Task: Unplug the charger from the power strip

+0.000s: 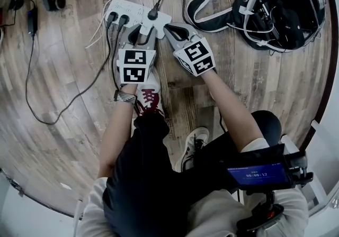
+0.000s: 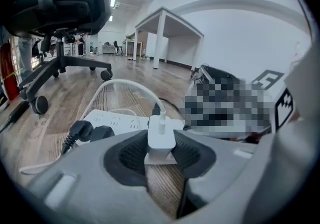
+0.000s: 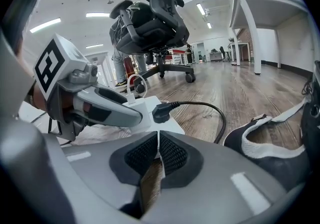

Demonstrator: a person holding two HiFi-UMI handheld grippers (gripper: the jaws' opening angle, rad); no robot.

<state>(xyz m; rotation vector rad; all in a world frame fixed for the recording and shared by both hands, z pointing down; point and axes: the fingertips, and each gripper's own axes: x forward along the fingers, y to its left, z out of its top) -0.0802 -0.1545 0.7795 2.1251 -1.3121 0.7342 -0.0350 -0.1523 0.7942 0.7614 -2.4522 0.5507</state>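
One charger (image 2: 161, 137) clamped in left claw (image 2: 161, 148); plugged in power strip (image 2: 117, 120)

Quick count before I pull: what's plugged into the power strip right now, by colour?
Black plugs: 3
White charger: 1
Total in the strip: 4

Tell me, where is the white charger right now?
In the left gripper view the white charger stands at the centre, between the left gripper's pads, plugged into the near end of the power strip on the floor.
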